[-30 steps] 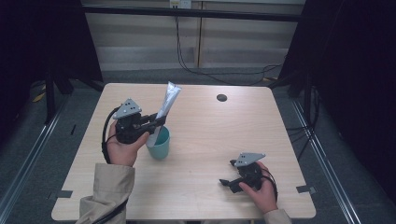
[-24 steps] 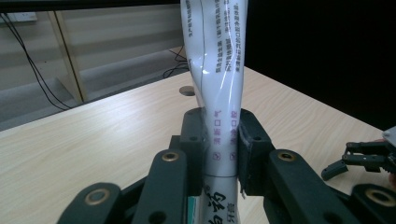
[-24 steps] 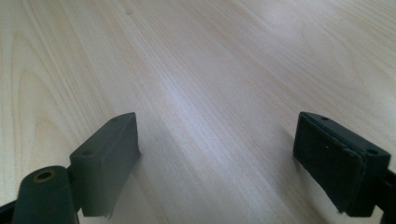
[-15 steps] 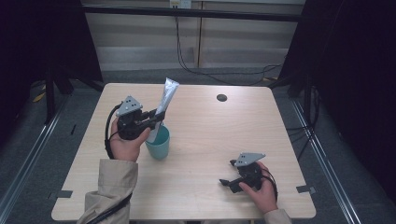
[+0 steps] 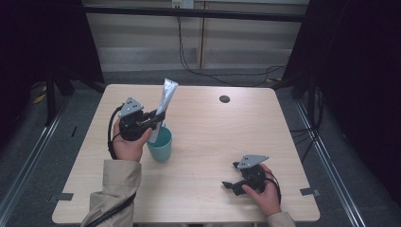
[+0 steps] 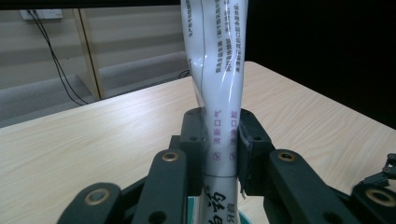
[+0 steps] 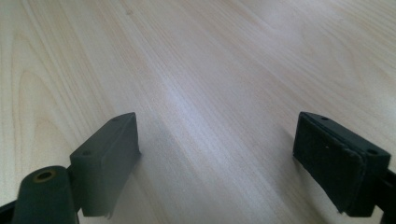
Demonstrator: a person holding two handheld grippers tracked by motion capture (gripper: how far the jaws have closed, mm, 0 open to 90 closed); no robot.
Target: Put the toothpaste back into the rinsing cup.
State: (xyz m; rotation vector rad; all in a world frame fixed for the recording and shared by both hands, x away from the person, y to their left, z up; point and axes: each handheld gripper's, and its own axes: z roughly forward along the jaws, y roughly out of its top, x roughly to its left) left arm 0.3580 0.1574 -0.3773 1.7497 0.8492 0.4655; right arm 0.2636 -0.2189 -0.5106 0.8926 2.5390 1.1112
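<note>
The white tube (image 6: 217,93) runs off the top edge of the left gripper view, its crimped end cut away; its lower end is hidden inside the teal cup (image 5: 160,144). At six o'clock, the left gripper (image 6: 219,140) covers the tube's printed waist.

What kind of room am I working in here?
Probably a lab or recording booth, not a home: a bare wooden table ringed by dark curtains, loose cables running down the back wall, and tape marks on the tabletop.
</note>
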